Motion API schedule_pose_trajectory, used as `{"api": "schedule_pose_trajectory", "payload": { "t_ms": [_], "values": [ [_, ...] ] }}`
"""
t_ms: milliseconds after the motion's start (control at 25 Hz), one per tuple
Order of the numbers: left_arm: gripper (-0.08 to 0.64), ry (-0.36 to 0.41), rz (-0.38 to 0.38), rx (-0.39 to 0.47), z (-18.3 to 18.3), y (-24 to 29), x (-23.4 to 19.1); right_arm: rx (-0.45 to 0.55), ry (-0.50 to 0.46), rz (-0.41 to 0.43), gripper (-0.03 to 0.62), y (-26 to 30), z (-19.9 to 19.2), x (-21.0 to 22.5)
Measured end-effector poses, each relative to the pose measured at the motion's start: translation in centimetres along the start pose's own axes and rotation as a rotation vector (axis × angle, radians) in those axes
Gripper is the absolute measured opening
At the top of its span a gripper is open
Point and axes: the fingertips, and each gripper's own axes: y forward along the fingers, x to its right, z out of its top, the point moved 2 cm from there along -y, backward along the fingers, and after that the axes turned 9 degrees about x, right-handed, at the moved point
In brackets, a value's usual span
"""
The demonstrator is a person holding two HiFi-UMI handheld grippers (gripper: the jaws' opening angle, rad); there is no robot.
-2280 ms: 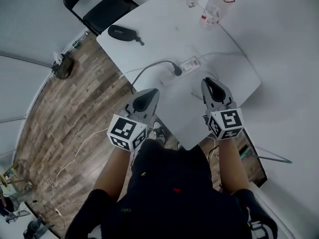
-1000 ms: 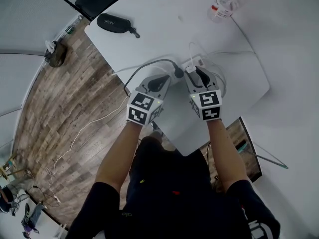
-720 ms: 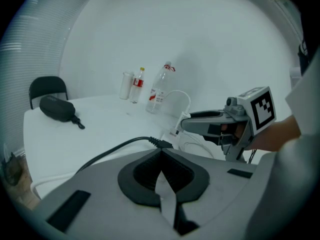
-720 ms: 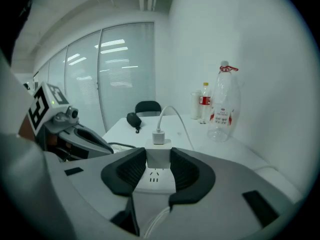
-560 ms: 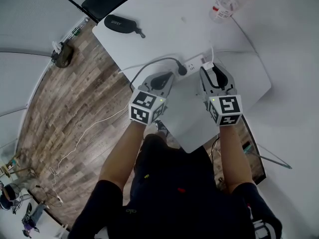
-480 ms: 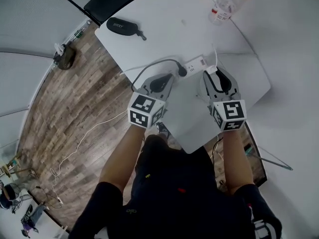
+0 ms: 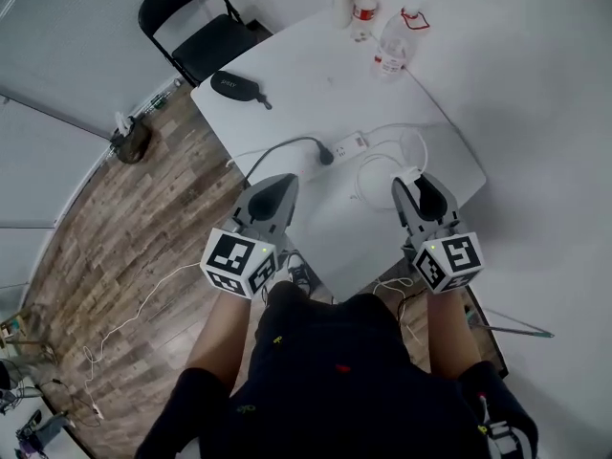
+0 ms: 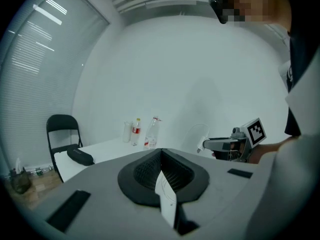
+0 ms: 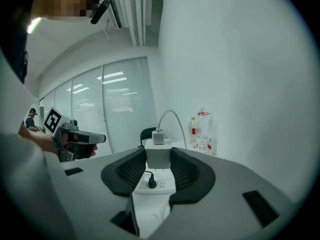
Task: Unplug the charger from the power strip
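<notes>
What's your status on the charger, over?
Left gripper shut, empty. Right gripper clamped on white block charger, clear of white power strip. Nothing in the way.

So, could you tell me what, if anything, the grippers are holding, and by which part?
The right gripper grips the white charger by its body's two sides; the left gripper holds nothing.

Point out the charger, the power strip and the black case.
charger (image 9: 158, 155), right gripper view, its white body between the jaws.
power strip (image 7: 350, 145), head view, middle of its top face.
black case (image 7: 234, 86), head view, middle of its lid.
</notes>
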Motion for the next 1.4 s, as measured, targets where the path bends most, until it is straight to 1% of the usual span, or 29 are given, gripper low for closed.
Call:
{"api": "schedule_pose_trajectory", "payload": {
  "t_ms": [200, 320, 560, 800, 1040, 1160, 1400],
  "values": [
    [0.02, 0.037, 0.022, 0.058, 3.0, -2.2, 3.2, 0.079, -0.057, 0.028, 0.163, -3.2, 4.3, -0.6],
    [0.02, 0.058, 0.021, 0.097, 5.0, -3.4, 4.7, 0.132, -0.073, 0.034, 0.163, -4.6, 6.5, -0.8],
    [0.02, 0.099, 0.035, 0.168, 7.9, -5.7, 5.5, 0.211, -0.089, 0.049, 0.163, -5.7, 9.4, -1.9],
    [0.02, 0.12, 0.033, 0.202, 9.3, -6.6, 5.9, 0.221, -0.113, 0.058, 0.163, -5.8, 10.9, -2.9],
    [0.02, 0.117, 0.022, 0.214, 9.5, -7.1, 6.4, 0.237, -0.137, 0.08, 0.163, -6.0, 11.5, -3.7],
    [0.02, 0.108, 0.013, 0.215, 9.5, -7.2, 6.7, 0.231, -0.138, 0.078, 0.163, -6.2, 11.5, -3.9],
    [0.02, 0.109, -0.001, 0.235, 10.7, -7.6, 6.9, 0.227, -0.144, 0.082, 0.163, -6.2, 12.0, -5.0]
  ]
}}
